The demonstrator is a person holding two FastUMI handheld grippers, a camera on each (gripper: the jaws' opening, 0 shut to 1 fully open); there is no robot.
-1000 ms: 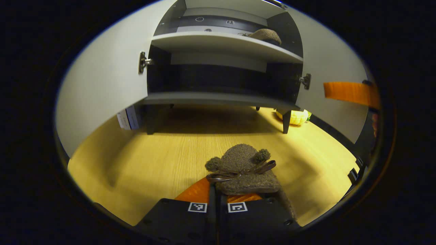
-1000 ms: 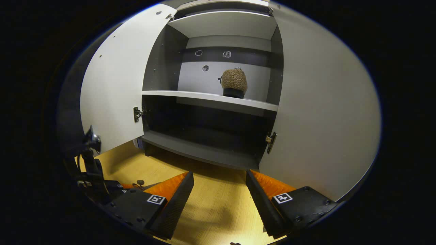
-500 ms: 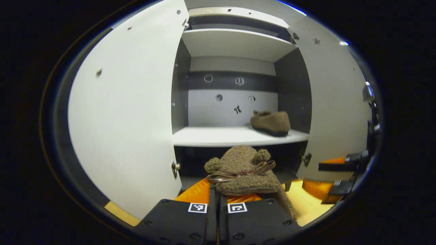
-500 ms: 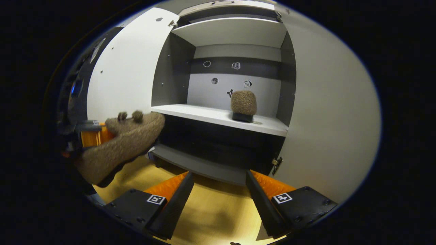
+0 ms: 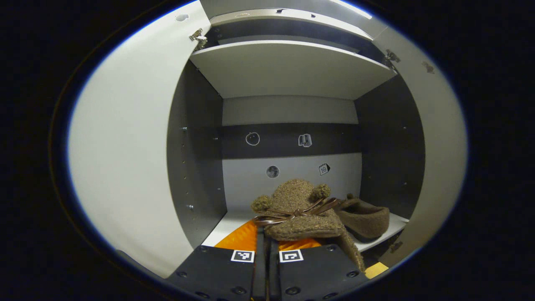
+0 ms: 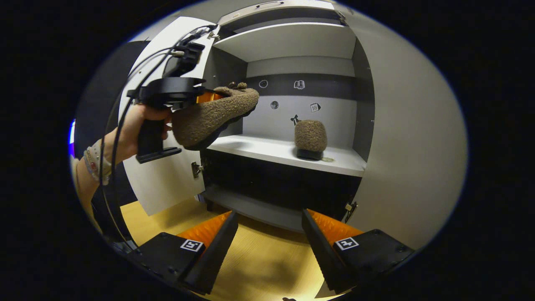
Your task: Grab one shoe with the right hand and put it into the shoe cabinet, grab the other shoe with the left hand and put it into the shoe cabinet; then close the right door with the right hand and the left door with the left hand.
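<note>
Two fuzzy brown wool slippers, both by the white middle shelf [image 6: 267, 148] of the grey shoe cabinet [image 6: 292, 39]. Hanging just left of the shelf and above its left end: the bow-tied slipper [image 6: 211, 117], pinched at the heel by the left gripper [image 5: 267, 240], jaws squeezed nearly together on it, a hand [image 6: 138, 127] gripping the handle. Sitting on the shelf's right part: the second slipper [image 6: 310, 136]. Waiting below the shelf, over the yellow wooden floor [image 6: 259, 259]: the right gripper [image 6: 269, 234], jaws spread wide, carrying nothing. Probably handling light, soft and floppy, so gripping at the firmer heel rim. Hiding the pinch point: the slipper's own fabric.
</note>
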